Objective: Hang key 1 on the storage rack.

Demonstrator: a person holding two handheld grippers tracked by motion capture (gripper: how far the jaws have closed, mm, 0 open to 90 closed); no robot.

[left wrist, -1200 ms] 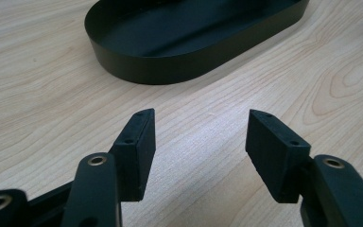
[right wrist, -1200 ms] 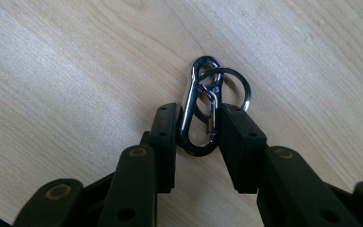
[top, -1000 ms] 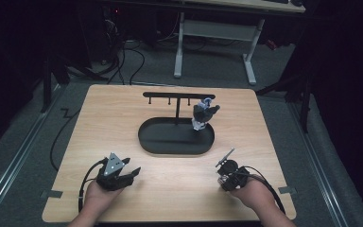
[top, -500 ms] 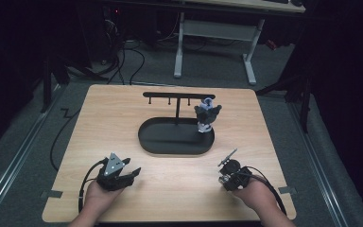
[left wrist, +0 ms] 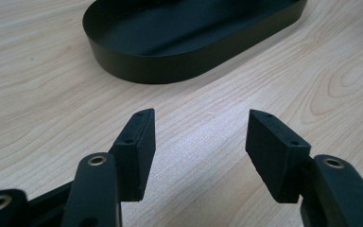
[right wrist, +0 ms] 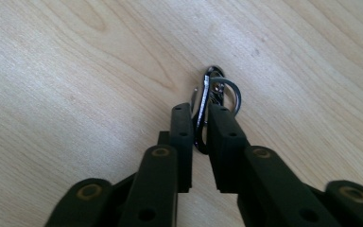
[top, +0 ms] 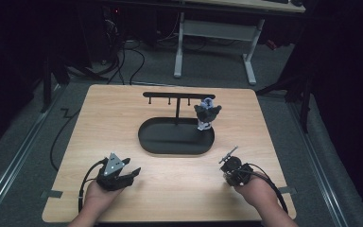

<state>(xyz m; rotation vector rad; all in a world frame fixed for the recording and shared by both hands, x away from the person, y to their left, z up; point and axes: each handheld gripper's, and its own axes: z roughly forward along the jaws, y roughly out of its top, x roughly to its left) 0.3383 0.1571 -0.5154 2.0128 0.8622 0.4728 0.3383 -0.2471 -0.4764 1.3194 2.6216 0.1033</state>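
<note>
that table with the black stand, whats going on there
A person holds a tool in each hand at a wooden table. The right tool is shut on a metal carabiner clip near the table's front. The left tool is open, holding nothing, facing a black oval tray. A small figure hangs on the hook stand.

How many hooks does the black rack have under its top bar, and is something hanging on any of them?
3 pegs show under the rack bar: left, middle and right of the post. A figure-like keychain hangs below the bar's right end, possibly hiding a fourth.
</note>
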